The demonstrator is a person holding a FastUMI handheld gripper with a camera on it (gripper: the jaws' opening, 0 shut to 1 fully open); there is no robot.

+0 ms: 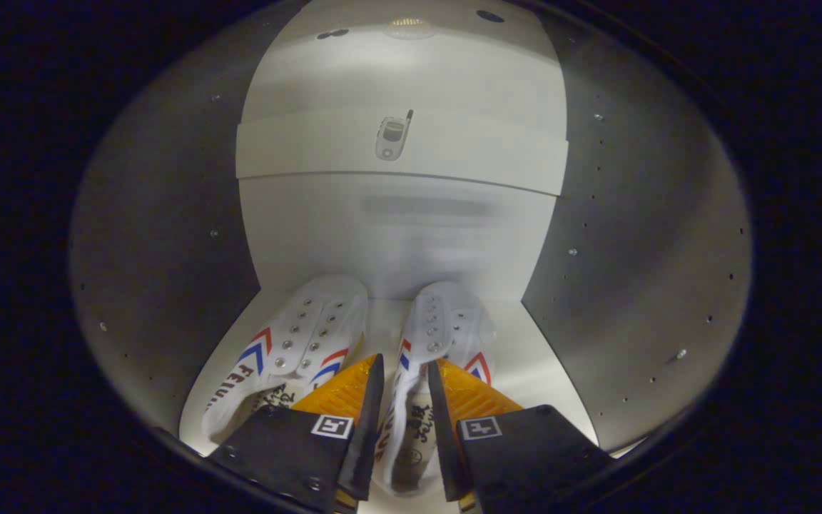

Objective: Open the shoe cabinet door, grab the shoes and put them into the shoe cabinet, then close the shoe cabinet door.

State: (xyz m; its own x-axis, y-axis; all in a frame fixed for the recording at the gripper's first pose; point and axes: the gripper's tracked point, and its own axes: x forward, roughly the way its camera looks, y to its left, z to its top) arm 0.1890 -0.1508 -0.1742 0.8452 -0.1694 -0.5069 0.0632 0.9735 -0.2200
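Our gripper (405, 371) pinches the right shoe's (439, 335) inner collar inside the cabinet (168, 214); we should set it level at three o'clock of the left shoe (297, 343), then part the fingers.

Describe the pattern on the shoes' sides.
White shoes with red and blue chevron stripes, clearest in the gripper view; the gripper straddles one shoe.

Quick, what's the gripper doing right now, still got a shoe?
Gripper: fingers closed on the inner side wall of the right shoe, inside the cabinet beside the left shoe.
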